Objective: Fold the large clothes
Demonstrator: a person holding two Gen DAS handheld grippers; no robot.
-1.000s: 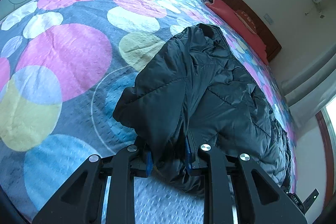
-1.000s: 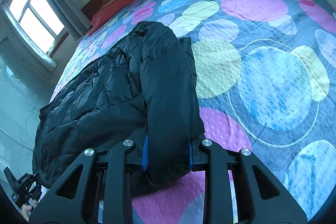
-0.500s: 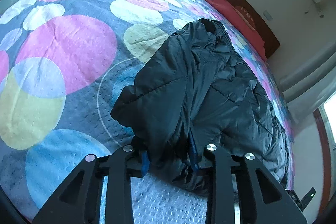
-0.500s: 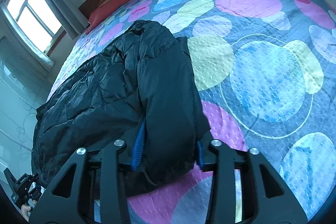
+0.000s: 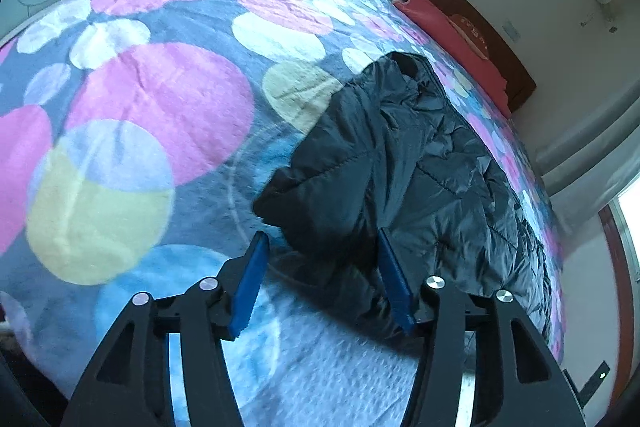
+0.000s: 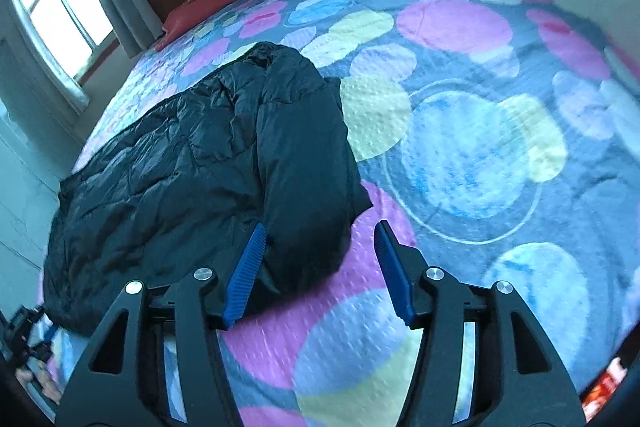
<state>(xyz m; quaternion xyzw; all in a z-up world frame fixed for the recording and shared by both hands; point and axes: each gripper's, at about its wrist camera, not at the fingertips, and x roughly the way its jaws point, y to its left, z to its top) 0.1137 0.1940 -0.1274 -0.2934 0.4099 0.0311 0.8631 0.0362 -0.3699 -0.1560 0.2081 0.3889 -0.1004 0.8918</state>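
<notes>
Left hand-held gripper [image 5: 320,267] and right hand-held gripper [image 6: 318,263] both now stand with jaws spread wide, blue pads apart and pinching nothing; a second ago each was clamped on the near edge of the black quilted puffer jacket [image 5: 420,163]. Release made on both sides at about the same time, the jaws having widened step by step over the last second. Bed with the grey quilted cover printed in pink, blue and yellow circles [image 5: 160,99] carries the jacket, which lies lengthwise toward the red pillow [image 5: 452,27] at the headboard. Jacket sits doubled: one side panel folded over onto the body, its free edge lying between the left gripper's pads and just inside the right gripper's left pad [image 6: 246,267]. Fold holds its shape after release, though puffy fill keeps it humped. Judgement: the lengthwise fold is laid down and finished; next likely needs a fresh grip at one end for a crosswise fold. Risk: slick padded fabric may spring open.
</notes>
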